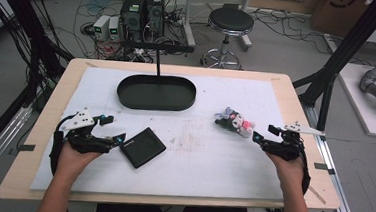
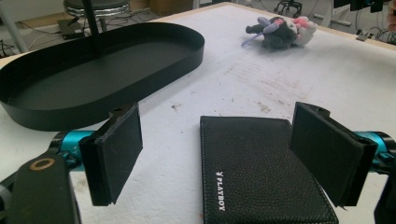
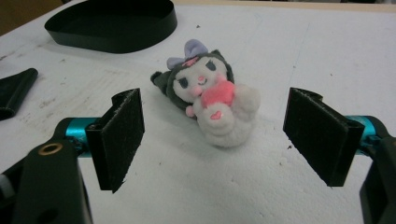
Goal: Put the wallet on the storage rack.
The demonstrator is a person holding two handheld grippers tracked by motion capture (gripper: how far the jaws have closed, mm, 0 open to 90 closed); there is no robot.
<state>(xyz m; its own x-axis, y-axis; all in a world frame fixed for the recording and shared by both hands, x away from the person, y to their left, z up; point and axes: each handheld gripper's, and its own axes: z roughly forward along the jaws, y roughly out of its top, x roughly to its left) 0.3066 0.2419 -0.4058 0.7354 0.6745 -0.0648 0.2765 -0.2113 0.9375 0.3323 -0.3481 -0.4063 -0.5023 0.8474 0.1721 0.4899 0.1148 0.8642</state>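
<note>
Black leather wallet (image 2: pixel 261 168) lies near the oval tray (image 1: pixel 157 93), both grippers' jaws wide, right gripper (image 3: pixel 215 140) framing the plush toy (image 3: pixel 210 105).

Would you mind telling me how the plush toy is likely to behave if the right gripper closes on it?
The plush toy looks soft and fuzzy, so it will probably squash between the open fingers and not slip. It seems light, so a push would likely slide it across the white mat. Lying on its side, it seems unlikely to roll.
</note>
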